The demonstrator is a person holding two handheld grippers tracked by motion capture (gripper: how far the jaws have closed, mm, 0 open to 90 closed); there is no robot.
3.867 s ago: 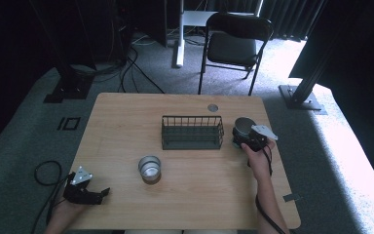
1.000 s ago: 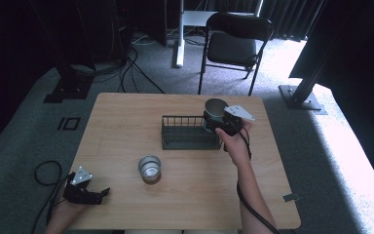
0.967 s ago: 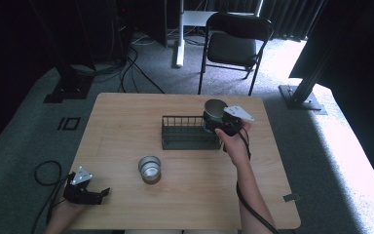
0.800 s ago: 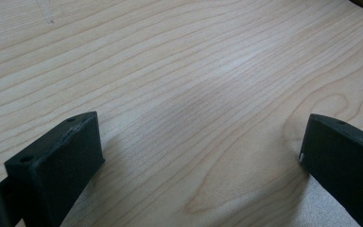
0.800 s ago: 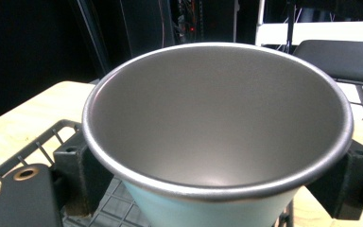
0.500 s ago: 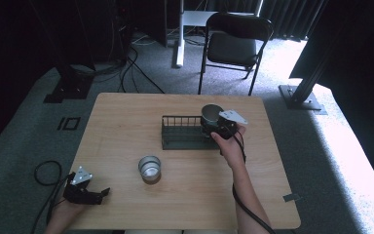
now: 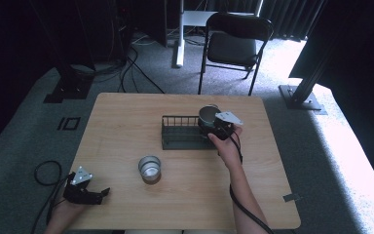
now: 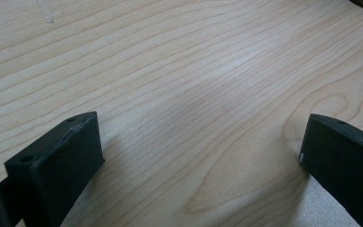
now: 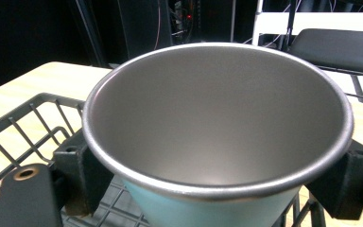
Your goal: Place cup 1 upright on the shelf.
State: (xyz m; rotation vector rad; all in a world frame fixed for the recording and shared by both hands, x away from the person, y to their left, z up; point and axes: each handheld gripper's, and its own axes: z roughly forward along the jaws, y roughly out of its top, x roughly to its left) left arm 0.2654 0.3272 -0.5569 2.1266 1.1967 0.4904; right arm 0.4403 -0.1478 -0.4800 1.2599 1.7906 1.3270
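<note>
Grey carpet and a black folding chair (image 7: 236,41) fill the upper part of the high view, with the pale wooden tabletop (image 7: 126,122) in the middle of the frame. My right hand-held gripper (image 7: 213,127) pinches a metal cup with a light blue outside (image 9: 217,137) by its sides; the cup stands upright, mouth up, and it is empty inside. It hangs over the right end of the black wire basket (image 7: 175,134), just right of the frame's centre; whether it touches the basket I cannot tell. A second metal cup (image 7: 149,167), also mouth up, stands below and left of the basket on open wood. My left hand-held gripper (image 7: 85,192) sits at the lower left near the tabletop's edge, jaws spread wide over bare wood. Plenty of bare tabletop lies at the lower right.
</note>
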